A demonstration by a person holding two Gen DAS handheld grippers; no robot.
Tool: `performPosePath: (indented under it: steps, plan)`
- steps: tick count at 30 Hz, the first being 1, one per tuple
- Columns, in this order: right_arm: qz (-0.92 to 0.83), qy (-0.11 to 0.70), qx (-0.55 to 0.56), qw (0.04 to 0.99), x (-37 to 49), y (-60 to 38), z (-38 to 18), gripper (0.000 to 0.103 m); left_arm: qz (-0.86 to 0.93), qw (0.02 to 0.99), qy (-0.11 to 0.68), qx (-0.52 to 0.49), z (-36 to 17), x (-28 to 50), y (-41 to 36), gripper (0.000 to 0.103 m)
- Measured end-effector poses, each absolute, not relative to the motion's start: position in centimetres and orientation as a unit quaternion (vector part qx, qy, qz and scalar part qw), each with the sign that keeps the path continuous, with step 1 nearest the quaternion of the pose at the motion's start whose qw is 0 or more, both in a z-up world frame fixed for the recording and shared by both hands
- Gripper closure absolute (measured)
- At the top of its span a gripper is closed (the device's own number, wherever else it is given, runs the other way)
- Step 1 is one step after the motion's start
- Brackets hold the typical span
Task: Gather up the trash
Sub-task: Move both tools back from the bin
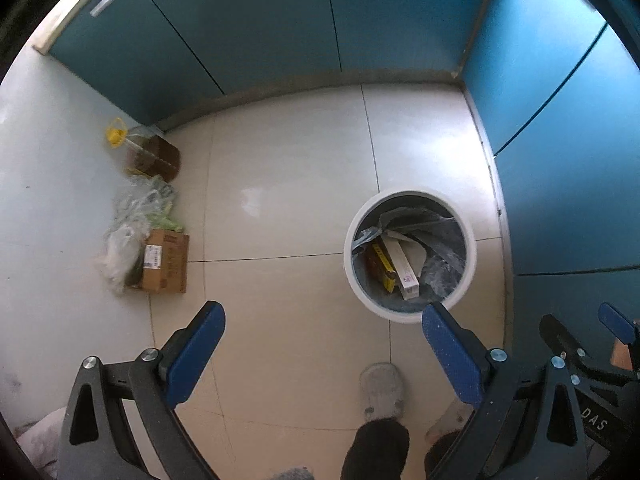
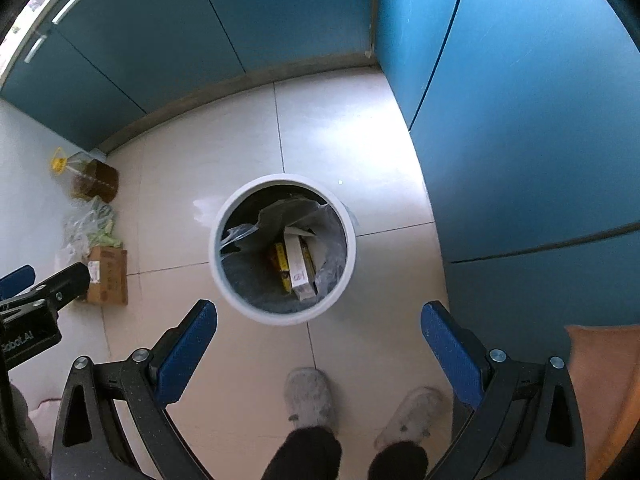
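Down on the floor (image 2: 240, 360), at twelve o'clock from the feet, stands a round white bin (image 2: 282, 250) holding boxes. Both the left gripper (image 1: 322, 350) and right gripper (image 2: 318, 344) have jaws spread wide, pinching nothing.

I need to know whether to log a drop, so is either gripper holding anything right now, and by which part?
Nothing is held. The left gripper and right gripper both stand open and empty above the floor.
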State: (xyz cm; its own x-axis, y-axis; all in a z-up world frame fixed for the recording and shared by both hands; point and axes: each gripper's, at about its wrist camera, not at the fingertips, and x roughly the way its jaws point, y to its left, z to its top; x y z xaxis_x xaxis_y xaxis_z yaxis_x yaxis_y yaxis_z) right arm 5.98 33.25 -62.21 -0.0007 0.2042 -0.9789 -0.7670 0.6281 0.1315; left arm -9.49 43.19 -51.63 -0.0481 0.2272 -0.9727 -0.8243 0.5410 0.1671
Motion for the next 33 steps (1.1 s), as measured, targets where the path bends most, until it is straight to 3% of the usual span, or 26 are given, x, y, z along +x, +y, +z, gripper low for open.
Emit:
performPosePath:
  steps: [18, 26, 33]
  plan:
    - [0.401, 0.571, -0.203, 0.687, 3.4, 23.8, -36.4, 0.0, 0.443, 0.671, 0.547, -0.235, -31.7, -12.2, 34.7, 0.002]
    - [0.417, 0.569, -0.173, 0.687, 4.0, 20.8, -30.5, 0.0, 0.45, 0.678, 0.535, -0.225, -27.2, -11.5, 32.0, 0.002]
    - [0.402, 0.587, -0.057, 0.701, 9.5, 15.6, -26.3, 0.0, 0.429, 0.711, 0.529, -0.175, -23.7, -5.0, 28.7, 0.002]
